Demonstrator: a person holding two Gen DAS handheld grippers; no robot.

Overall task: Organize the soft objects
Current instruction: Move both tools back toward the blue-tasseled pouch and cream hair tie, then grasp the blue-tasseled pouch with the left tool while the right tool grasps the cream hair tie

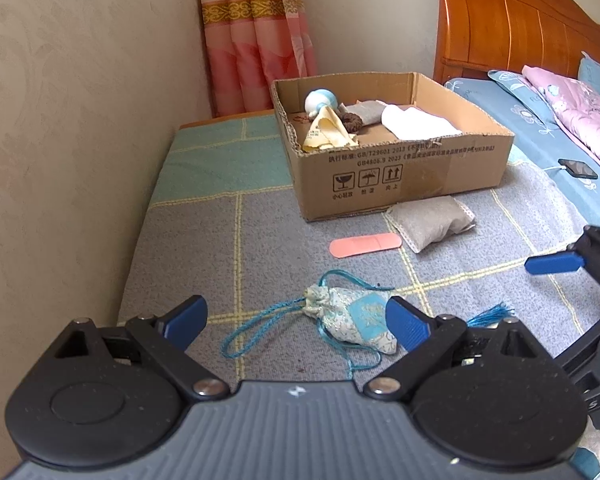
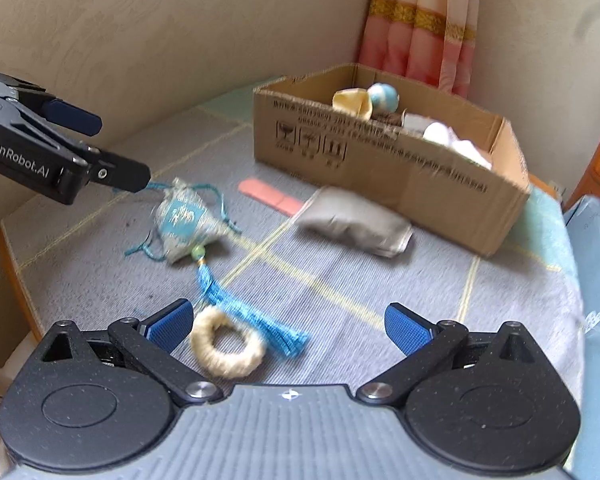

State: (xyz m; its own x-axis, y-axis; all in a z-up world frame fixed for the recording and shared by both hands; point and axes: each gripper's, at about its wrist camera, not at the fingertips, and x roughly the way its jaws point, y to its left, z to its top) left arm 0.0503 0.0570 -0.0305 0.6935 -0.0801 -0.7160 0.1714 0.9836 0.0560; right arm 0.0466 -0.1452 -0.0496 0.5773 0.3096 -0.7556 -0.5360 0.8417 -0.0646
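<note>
A blue-and-white embroidered sachet [image 1: 352, 320] with teal cords and a tassel lies on the grey checked cloth, between the open fingers of my left gripper [image 1: 296, 320]; it also shows in the right wrist view [image 2: 184, 220]. A grey pouch [image 1: 430, 222] and a pink strip [image 1: 364, 245] lie in front of the cardboard box [image 1: 400, 172], which holds several soft items. My right gripper [image 2: 288, 324] is open and empty, with a cream fuzzy ring [image 2: 228, 346] by its left finger. The left gripper [image 2: 80, 160] hovers beside the sachet.
The wall runs along the left of the covered surface [image 1: 204, 220]. A pink curtain [image 1: 256, 36] hangs behind the box. A bed with a wooden headboard [image 1: 512, 20], blue sheet, pink quilt and a phone [image 1: 578, 168] lies to the right.
</note>
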